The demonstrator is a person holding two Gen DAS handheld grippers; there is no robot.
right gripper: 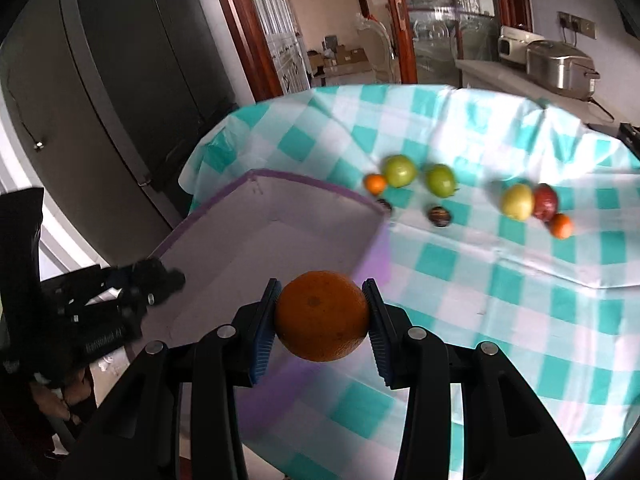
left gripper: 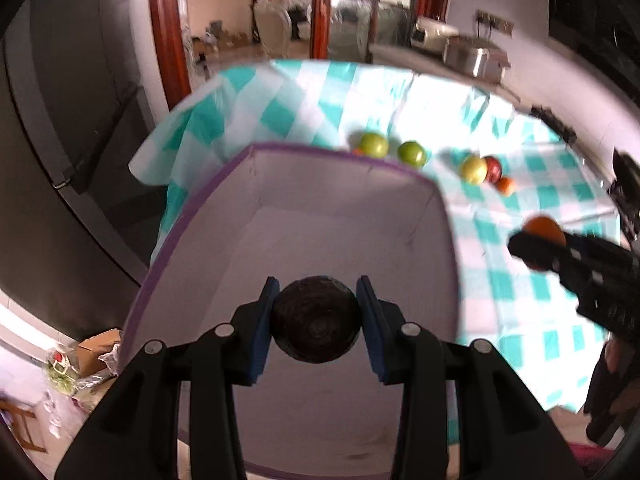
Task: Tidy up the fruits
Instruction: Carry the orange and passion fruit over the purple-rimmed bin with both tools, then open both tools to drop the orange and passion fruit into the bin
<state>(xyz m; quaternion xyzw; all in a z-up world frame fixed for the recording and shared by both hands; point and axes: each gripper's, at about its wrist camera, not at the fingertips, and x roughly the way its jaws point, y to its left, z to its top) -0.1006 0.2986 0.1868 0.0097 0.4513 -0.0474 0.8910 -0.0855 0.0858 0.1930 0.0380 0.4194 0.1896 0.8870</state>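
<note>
My left gripper point(left gripper: 316, 322) is shut on a dark round fruit point(left gripper: 315, 320) and hangs over the inside of a white box with a purple rim point(left gripper: 352, 156). My right gripper point(right gripper: 322, 316) is shut on an orange point(right gripper: 322, 316) above the box's right wall point(right gripper: 376, 248), over the checked cloth. In the left wrist view the right gripper point(left gripper: 536, 246) shows at the right with the orange point(left gripper: 544, 228). In the right wrist view the left gripper point(right gripper: 156, 280) shows at the left over the box. Green apples point(right gripper: 399, 171), a yellow apple point(right gripper: 518, 202), a red apple point(right gripper: 546, 201), small oranges point(right gripper: 561, 226) and dark fruits point(right gripper: 439, 216) lie on the cloth.
The table wears a teal and white checked cloth point(right gripper: 500, 280). A dark cabinet point(right gripper: 120, 80) stands at the left. A metal pot point(right gripper: 560, 66) sits on a counter behind. Boxes and bags point(left gripper: 88, 360) lie on the floor left of the table.
</note>
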